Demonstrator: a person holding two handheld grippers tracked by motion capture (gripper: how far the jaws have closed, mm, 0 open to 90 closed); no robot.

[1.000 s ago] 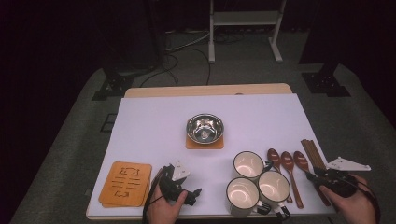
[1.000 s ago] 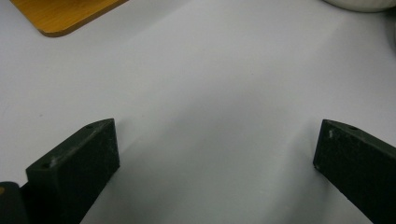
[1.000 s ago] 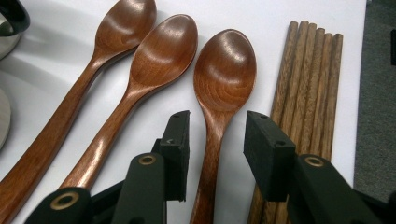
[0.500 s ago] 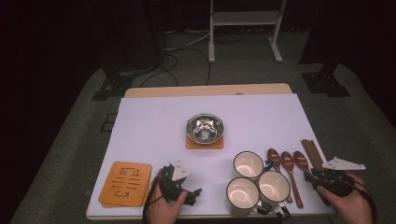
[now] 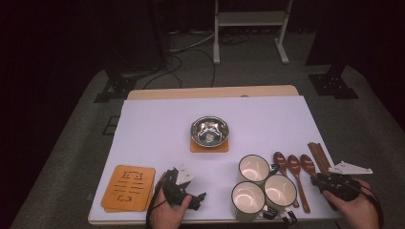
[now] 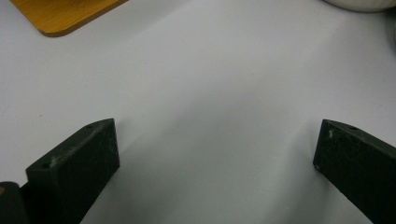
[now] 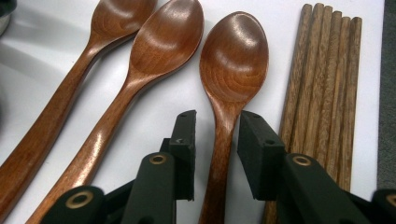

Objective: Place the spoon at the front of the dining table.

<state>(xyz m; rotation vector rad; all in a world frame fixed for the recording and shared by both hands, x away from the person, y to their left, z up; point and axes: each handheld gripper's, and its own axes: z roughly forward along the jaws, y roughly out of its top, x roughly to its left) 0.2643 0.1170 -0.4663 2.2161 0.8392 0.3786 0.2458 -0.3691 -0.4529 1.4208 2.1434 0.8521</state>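
Three brown wooden spoons lie side by side at the front right. My right gripper [image 5: 317,179] [image 7: 216,121] straddles the handle of the rightmost spoon [image 5: 307,162] [image 7: 236,56]. Its jaws have just been closing and stand narrowly open, with a thin gap left of the handle. The middle spoon [image 7: 163,46] and the left spoon [image 7: 116,18] lie untouched. My left gripper [image 5: 198,200] [image 6: 217,149] rests low over the white table near the front edge, open wide, with nothing between its fingers.
Wooden chopsticks [image 5: 317,155] [image 7: 322,70] lie just right of the held-over spoon, near the table edge. Three white mugs [image 5: 254,168] cluster left of the spoons. A steel bowl [image 5: 209,131] sits on an orange coaster mid-table. Bamboo coasters [image 5: 130,187] [image 6: 60,14] lie front left.
The right hand has nudged slightly at the spoon handle. The left hand and everything on the table stay where they were.
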